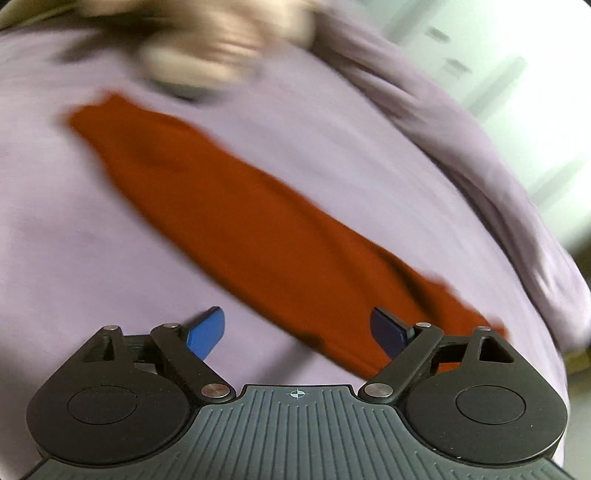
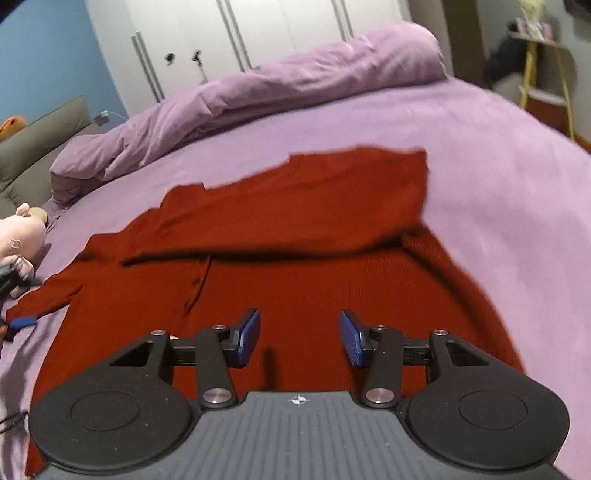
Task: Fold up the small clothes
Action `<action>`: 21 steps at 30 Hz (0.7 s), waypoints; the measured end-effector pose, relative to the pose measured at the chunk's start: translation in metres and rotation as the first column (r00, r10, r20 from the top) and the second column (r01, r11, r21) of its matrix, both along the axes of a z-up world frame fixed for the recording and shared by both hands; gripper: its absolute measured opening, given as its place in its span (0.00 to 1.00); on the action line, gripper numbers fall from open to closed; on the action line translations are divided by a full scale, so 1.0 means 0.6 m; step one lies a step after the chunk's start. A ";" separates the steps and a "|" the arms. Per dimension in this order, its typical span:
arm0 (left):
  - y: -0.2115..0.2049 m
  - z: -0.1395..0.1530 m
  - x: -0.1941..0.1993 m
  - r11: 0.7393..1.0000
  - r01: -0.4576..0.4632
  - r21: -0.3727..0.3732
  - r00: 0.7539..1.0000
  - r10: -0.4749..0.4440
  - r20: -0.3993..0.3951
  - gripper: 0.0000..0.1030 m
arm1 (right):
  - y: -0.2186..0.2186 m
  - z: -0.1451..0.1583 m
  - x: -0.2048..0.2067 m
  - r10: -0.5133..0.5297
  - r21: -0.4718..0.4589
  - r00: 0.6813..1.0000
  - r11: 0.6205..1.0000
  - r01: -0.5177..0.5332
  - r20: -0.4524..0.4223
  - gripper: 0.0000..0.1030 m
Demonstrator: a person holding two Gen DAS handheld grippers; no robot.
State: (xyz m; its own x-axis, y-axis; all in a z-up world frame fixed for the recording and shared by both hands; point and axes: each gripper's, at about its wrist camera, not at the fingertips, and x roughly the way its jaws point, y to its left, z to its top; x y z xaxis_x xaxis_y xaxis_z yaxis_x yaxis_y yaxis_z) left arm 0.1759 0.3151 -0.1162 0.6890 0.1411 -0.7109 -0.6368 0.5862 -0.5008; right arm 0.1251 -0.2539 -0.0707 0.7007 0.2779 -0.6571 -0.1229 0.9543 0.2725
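A: Closest in: right tool hanging just over the lower body of the red cardigan, blue pads wide apart, nothing gripped.

B: And the left tool?

A: Likewise spread wide and empty, poised beside a long red strip of that same garment, probably a sleeve, with one pad overlapping its near edge. Heavily blurred view, so contact impossible to judge.

B: Placement of the cardigan?

A: Spread flat on the purple bed sheet, one flap already folded across its upper half. Beyond the cardigan, a bunched purple duvet; farther off, white wardrobe doors. To the cardigan's left, a pale plush toy.

B: Handling?

A: Judging by the fine ribbing: soft, light, limp knit, no stiffness whatsoever. Likely to sag and stretch if lifted from one point. Best pinched at a hem corner or the cuff, through a single layer, then dragged low across the body. Slight cling to the sheet probable.

B: Brands, labels, writing?

A: None legible anywhere.
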 end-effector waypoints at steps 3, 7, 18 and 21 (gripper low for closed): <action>0.077 -0.027 -0.038 0.987 -0.093 -0.130 0.989 0.107 0.098 0.72 | 0.001 -0.006 -0.010 -0.015 0.016 0.999 1.000 0.016 -0.044 0.45; 0.138 -0.051 -0.050 0.955 -0.175 -0.241 0.962 0.218 0.165 0.42 | 0.018 -0.004 0.000 0.004 -0.017 0.997 1.000 -0.005 -0.071 0.46; 0.192 -0.081 -0.065 0.910 -0.224 -0.350 0.932 0.305 0.195 0.08 | 0.050 0.002 0.006 0.049 -0.073 0.997 0.996 -0.053 -0.059 0.45; 0.154 -0.018 -0.038 0.974 -0.139 -0.179 0.956 0.179 0.232 0.08 | 0.044 0.004 0.006 0.041 -0.062 0.998 0.997 -0.044 -0.052 0.45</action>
